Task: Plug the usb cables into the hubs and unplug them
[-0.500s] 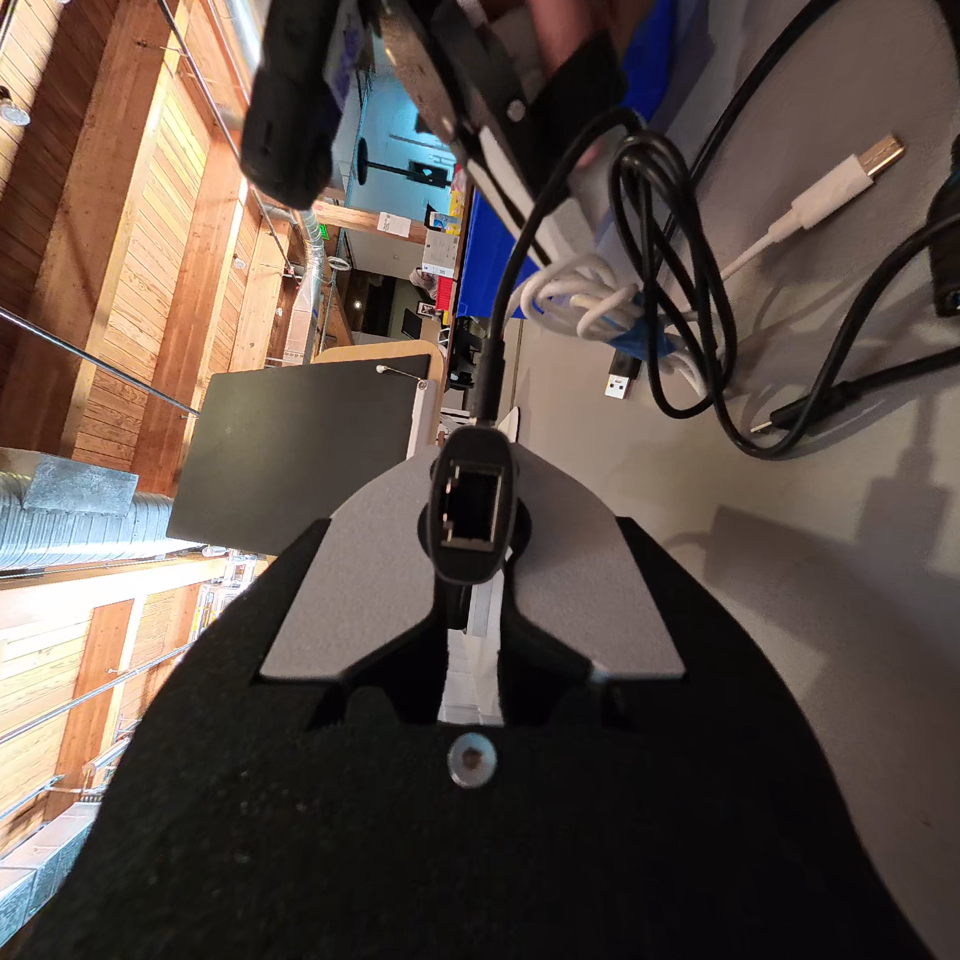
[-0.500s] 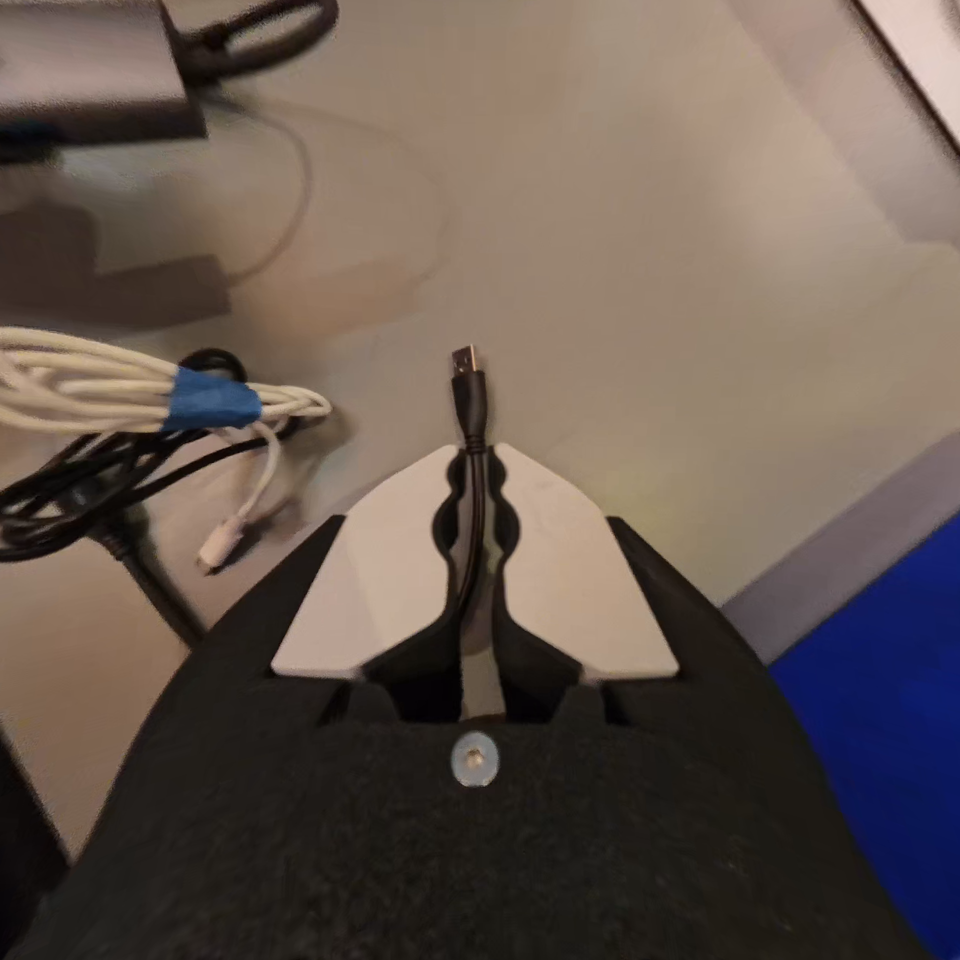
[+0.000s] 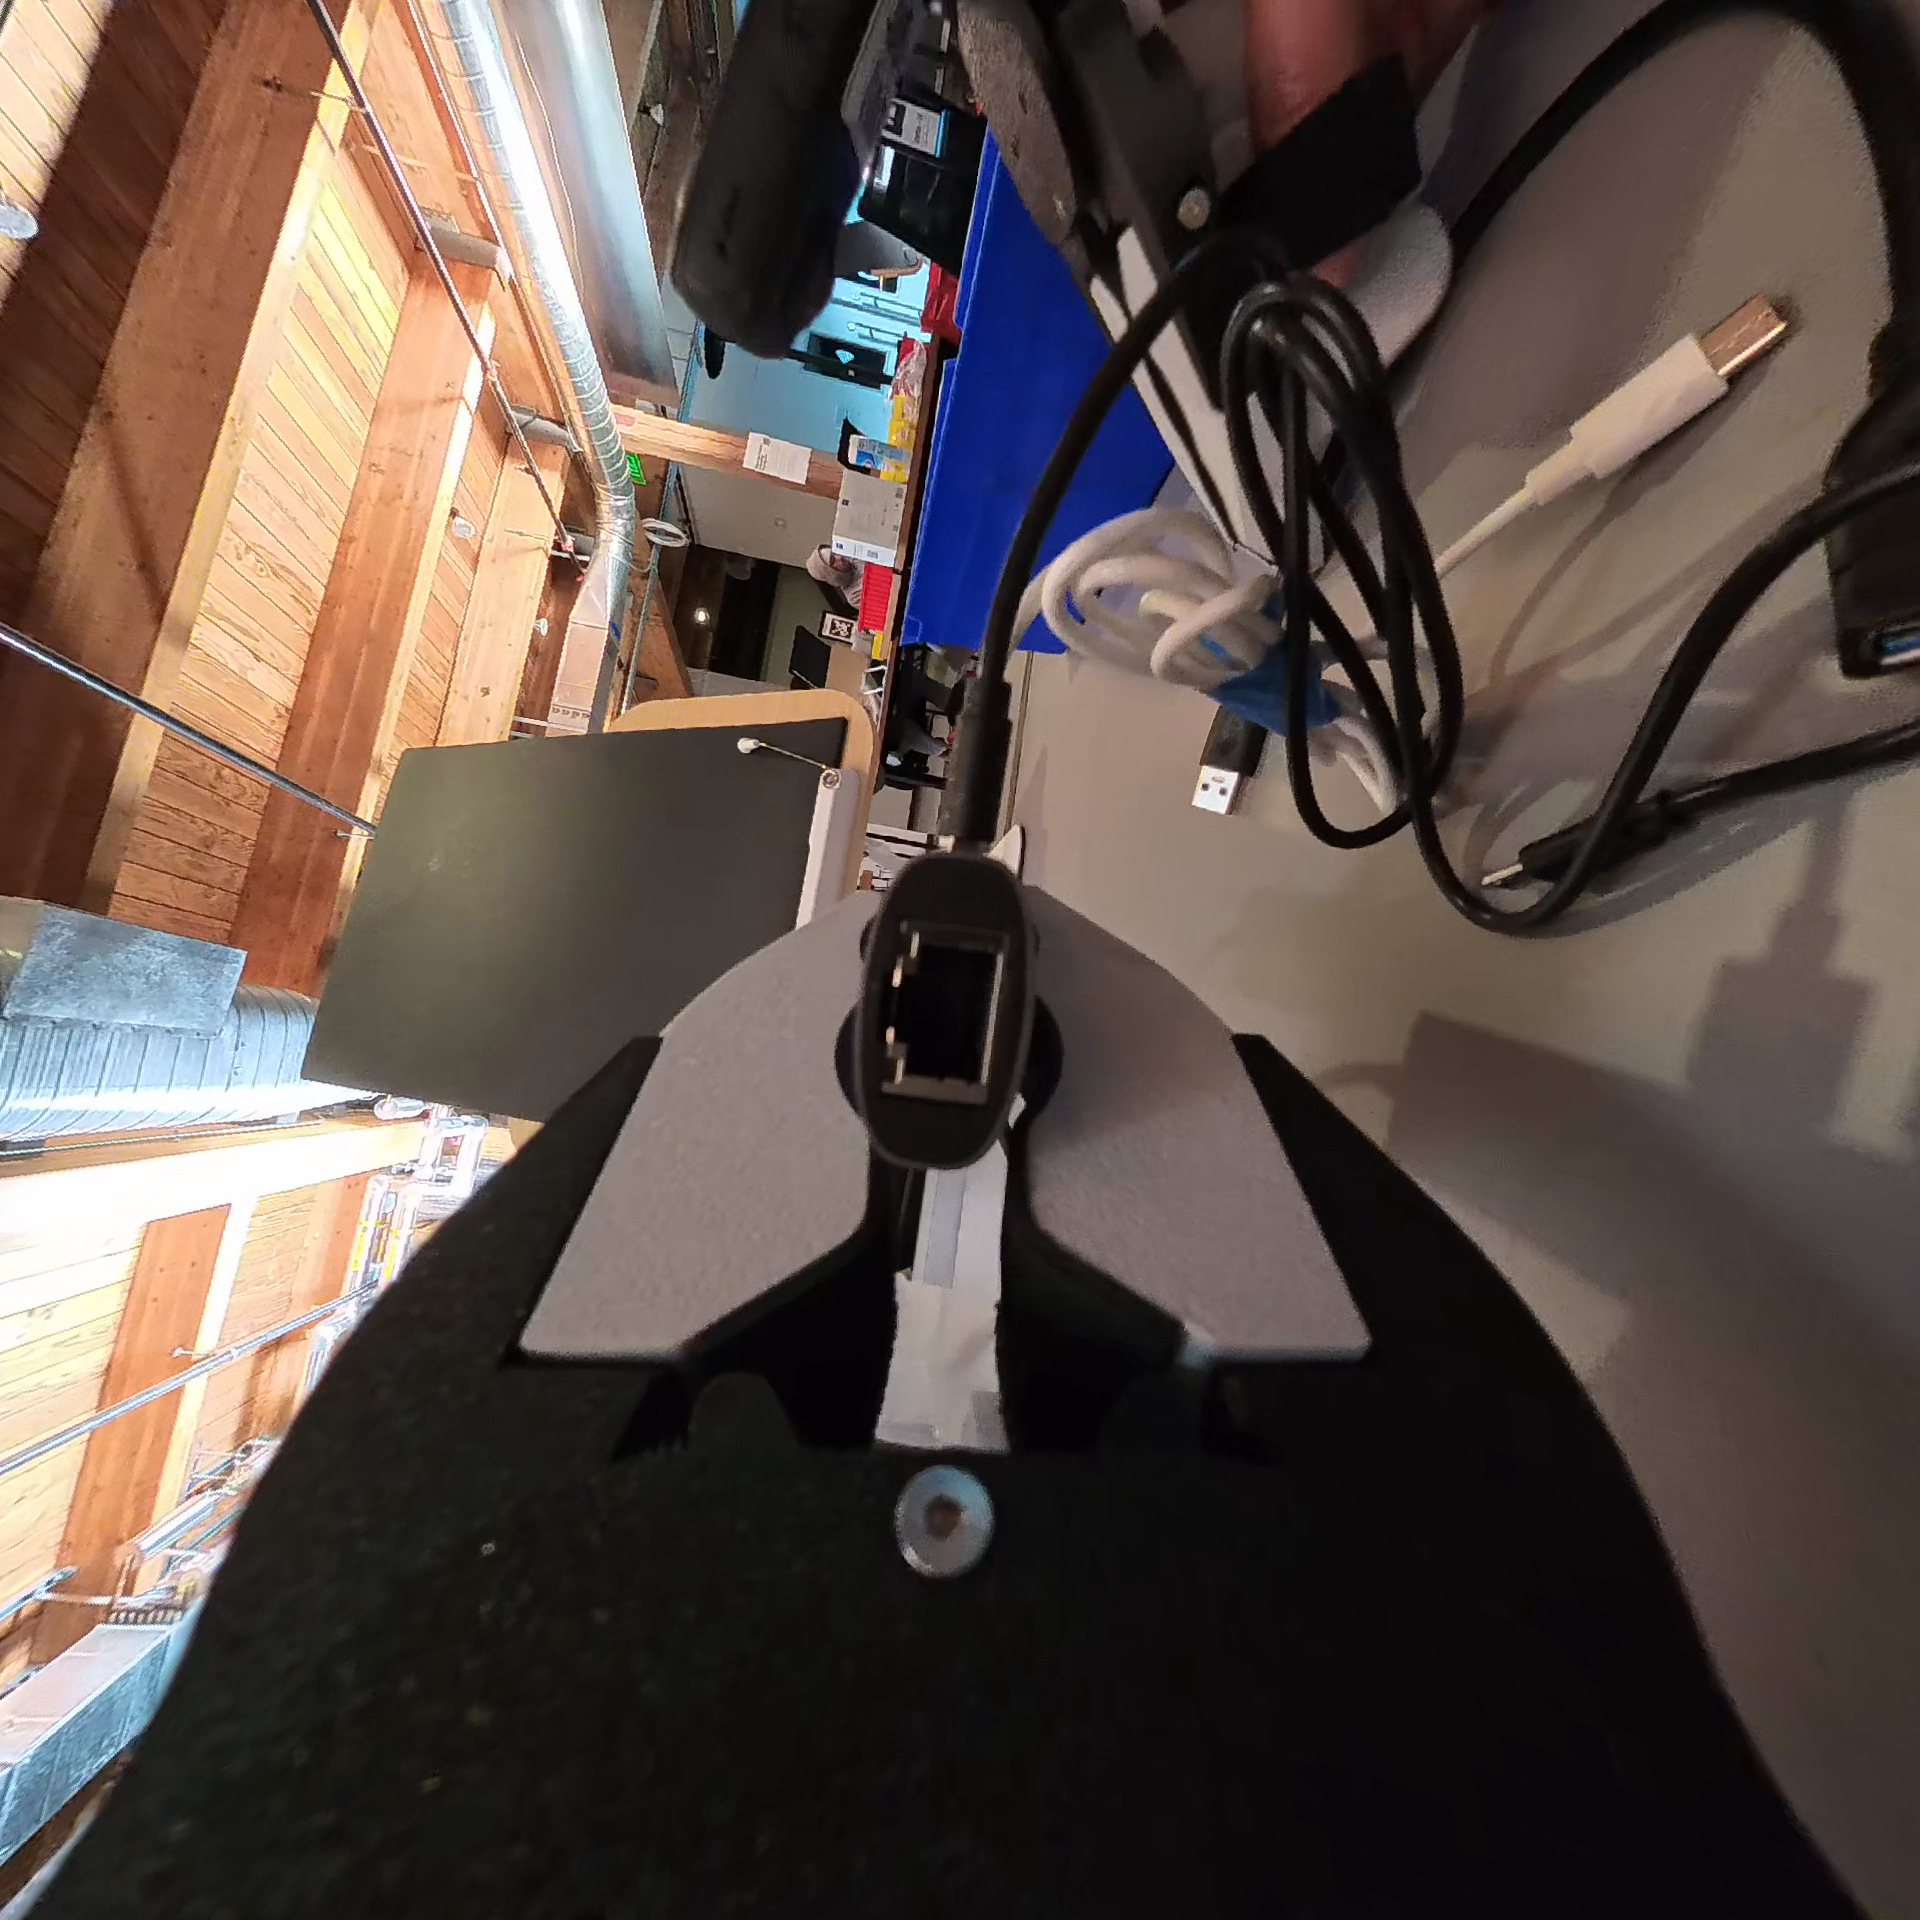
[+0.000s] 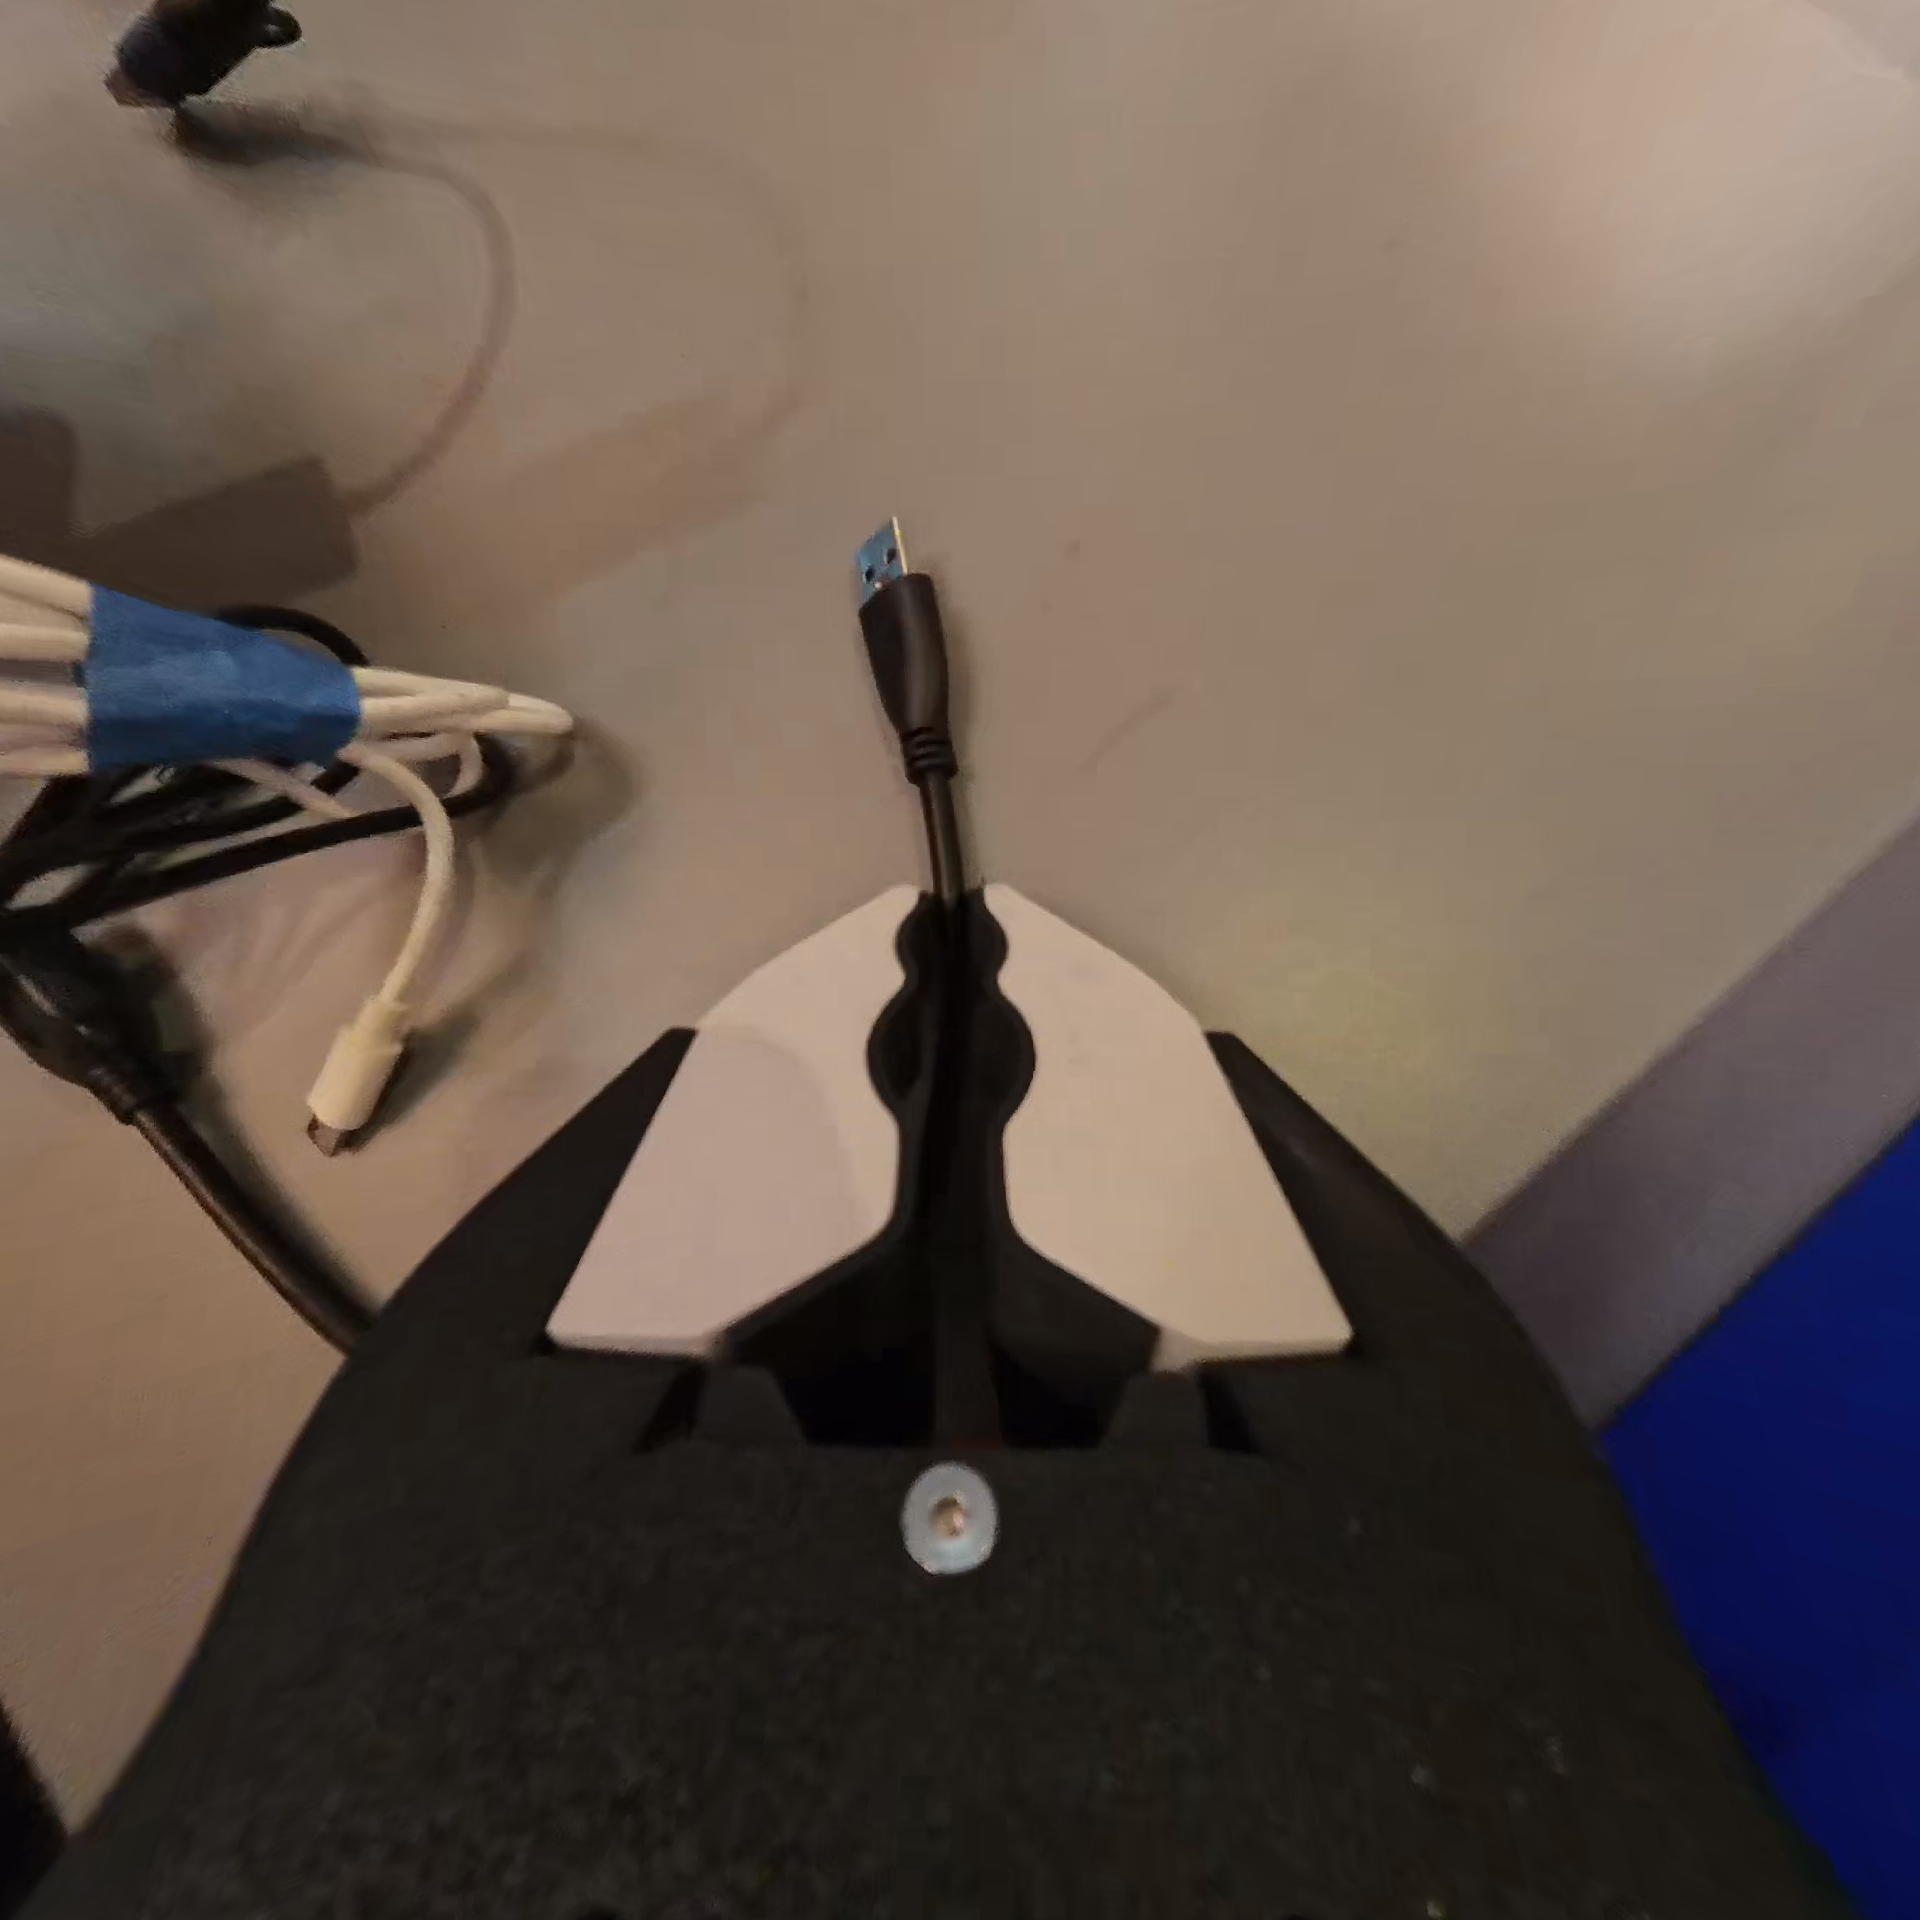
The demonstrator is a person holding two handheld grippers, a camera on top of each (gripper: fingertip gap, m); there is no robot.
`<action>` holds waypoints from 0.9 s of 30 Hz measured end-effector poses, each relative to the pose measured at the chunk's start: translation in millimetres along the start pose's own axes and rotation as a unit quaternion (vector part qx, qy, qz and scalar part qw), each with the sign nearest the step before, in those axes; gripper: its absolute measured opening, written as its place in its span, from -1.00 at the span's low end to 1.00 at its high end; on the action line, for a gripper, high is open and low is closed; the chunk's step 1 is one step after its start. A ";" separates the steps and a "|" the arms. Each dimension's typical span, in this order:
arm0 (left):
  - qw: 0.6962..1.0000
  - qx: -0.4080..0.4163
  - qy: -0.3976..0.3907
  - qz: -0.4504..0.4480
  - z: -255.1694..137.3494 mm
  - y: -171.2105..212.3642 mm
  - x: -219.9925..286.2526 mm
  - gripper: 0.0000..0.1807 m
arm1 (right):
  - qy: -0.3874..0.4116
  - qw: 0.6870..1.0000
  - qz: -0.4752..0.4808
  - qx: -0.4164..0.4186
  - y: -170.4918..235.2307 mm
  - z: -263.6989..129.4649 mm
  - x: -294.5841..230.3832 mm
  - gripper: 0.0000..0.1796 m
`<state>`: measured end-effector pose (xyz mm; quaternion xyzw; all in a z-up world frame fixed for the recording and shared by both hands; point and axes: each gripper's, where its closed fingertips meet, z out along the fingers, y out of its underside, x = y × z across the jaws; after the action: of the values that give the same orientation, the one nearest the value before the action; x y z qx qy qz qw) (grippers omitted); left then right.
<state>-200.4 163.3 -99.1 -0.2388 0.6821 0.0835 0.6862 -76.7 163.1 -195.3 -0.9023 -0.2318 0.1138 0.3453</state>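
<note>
1. Left gripper (image 3: 951, 1039) is clenched on a black hub (image 3: 943, 1023) at frame centre, its port facing the camera.
2. Right gripper (image 4: 948, 904) pinches a black cable (image 4: 940, 821); its plug (image 4: 902, 644) sticks up above centre, over the table (image 4: 1351, 520).

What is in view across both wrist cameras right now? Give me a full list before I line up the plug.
Hub: one, black, open port facing the camera, clamped in the left gripper.
USB cable: one, black with blue-tongued plug, sticking out ahead of the right gripper.
White cable bundle: one, bound with blue tape, on the table to the left.
Loose white cable: one, metal plug, lying on the table.
Black cables: several, looped on the table.
Table: one, grey.
Blue bin: one, beyond the table.
Left gripper: shut on the hub.
Right gripper: shut on the USB cable.
</note>
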 end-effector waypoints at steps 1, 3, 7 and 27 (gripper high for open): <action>1.000 0.000 -0.001 0.001 -0.3 -0.2 -0.3 -0.81 | -0.010 1.000 0.022 -0.004 0.0 -0.1 0.1 -0.94; 1.000 0.001 -0.003 0.002 -1.3 -0.4 -1.6 -0.81 | -0.049 0.996 0.067 -0.013 1.5 -2.7 -5.1 -0.95; 1.000 0.002 -0.017 0.005 -3.3 -0.6 -7.1 -0.81 | -0.200 0.969 0.145 0.003 -18.7 -42.5 -38.7 -0.95; 0.994 0.034 -0.026 0.097 -1.5 -28.7 -2.0 -0.81 | -0.410 0.897 0.160 -0.049 -29.5 -83.3 -95.9 -0.95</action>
<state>-189.2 138.0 -91.0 -0.1460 0.6860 0.1326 0.7004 -139.3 87.3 -109.7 -0.8161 -0.2106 0.5162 0.1524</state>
